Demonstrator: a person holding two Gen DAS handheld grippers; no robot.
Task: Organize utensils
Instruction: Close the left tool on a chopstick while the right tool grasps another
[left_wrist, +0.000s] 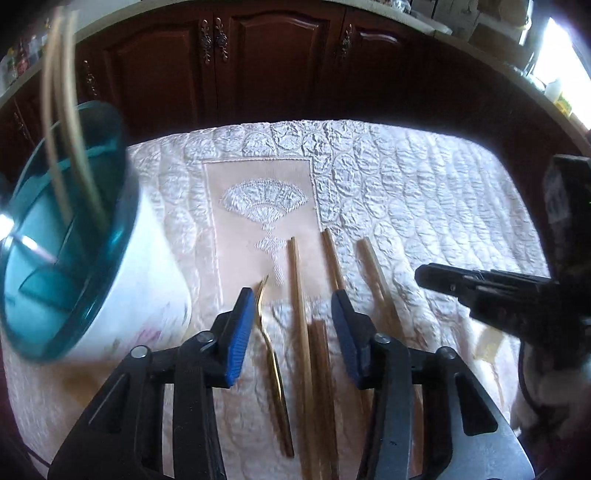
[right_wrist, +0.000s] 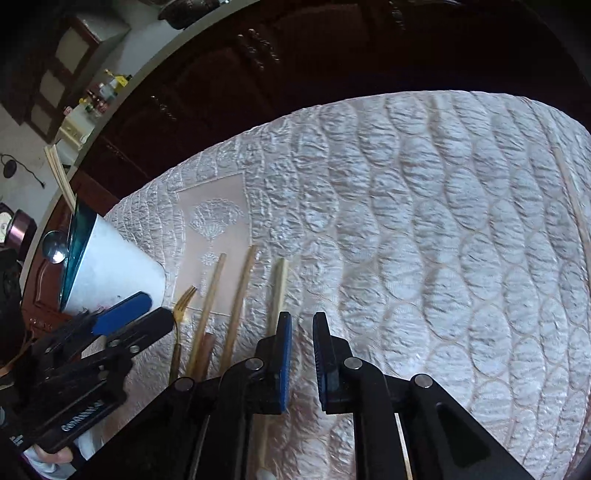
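A gold fork and several wooden chopsticks lie side by side on the quilted white cloth. My left gripper is open just above them, its jaws spanning the fork and two chopsticks. A white holder with a teal glass rim stands at the left with chopsticks in it. In the right wrist view the fork and chopsticks lie left of my right gripper, which is slightly open and empty over the cloth beside the palest chopstick. The holder also holds a spoon.
Dark wooden cabinets run behind the table. The right gripper's body reaches in from the right in the left wrist view. The cloth stretches bare to the right of the utensils.
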